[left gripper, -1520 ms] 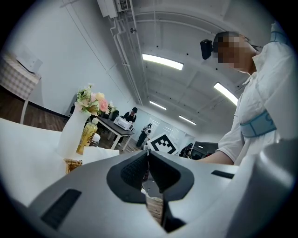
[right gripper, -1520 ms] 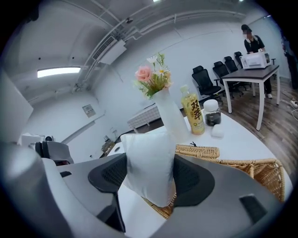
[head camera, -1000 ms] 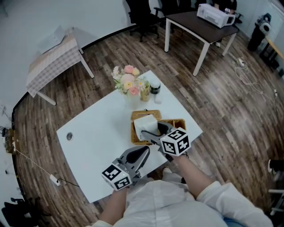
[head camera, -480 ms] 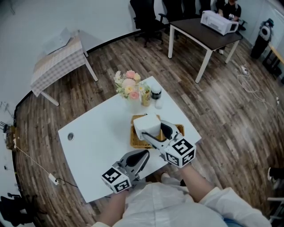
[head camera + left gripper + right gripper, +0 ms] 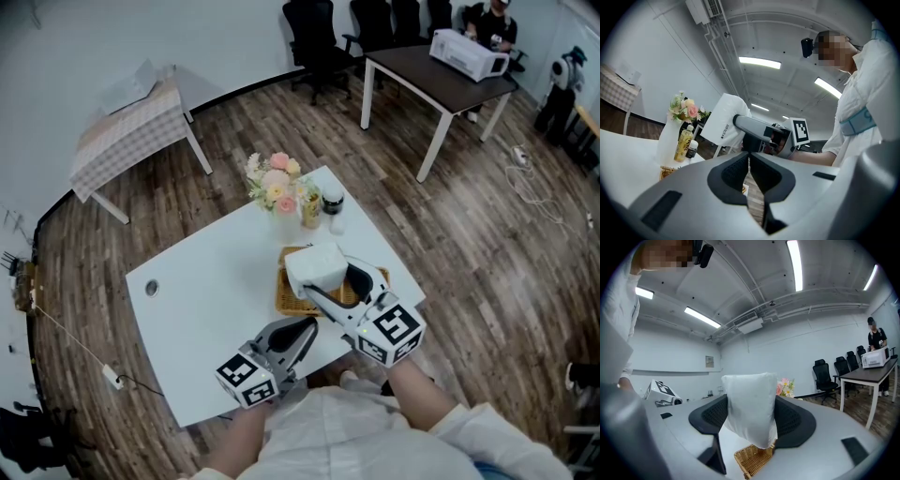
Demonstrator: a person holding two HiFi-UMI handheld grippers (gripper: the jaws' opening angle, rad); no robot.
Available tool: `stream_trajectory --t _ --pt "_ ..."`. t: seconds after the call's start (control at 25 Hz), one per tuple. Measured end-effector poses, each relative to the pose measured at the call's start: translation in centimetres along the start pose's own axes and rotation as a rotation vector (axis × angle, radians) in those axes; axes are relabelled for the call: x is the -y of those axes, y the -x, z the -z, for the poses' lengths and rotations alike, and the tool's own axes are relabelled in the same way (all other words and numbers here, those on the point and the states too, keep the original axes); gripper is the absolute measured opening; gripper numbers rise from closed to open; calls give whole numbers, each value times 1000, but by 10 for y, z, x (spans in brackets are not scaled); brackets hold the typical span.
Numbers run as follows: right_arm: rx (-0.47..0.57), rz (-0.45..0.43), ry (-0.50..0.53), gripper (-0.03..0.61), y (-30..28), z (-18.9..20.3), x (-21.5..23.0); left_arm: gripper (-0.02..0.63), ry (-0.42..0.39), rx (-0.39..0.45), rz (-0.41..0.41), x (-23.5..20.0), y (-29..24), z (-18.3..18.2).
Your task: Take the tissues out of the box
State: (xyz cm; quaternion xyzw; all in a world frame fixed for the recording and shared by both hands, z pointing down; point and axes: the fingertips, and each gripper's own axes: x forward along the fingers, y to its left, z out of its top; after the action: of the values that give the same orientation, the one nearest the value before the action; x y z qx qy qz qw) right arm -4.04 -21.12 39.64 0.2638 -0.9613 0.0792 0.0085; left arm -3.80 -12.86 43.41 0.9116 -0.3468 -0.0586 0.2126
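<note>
The right gripper is clamped on the white tissue pack, which stands upright between its pads. The pack is just above the wicker basket and, as far as I can see, clear of it. The left gripper, jaws together and empty, hovers near the basket.

Dark wood-plank floor is running under a white desk. A dark-topped table on white legs is standing by black office chairs, and a table in checked cloth is sitting against the pale wall. Strip lights are glowing along the ceiling.
</note>
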Motion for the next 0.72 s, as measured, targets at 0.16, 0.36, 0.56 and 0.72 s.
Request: stream_trajectory --t 0.16,0.36,0.56,0.72 --pt "4 -3 3 310 3 -2 -1 2 -2 2 -1 0 -2 -1" --pt "-5 -4 16 310 3 5 -2 2 -5 2 -1 1 -2 1" --pt "-13 -6 23 310 2 10 -4 2 -4 2 -3 1 -1 0" --pt "-8 1 -14 310 1 12 0 2 -2 3 -5 0 0 -1"
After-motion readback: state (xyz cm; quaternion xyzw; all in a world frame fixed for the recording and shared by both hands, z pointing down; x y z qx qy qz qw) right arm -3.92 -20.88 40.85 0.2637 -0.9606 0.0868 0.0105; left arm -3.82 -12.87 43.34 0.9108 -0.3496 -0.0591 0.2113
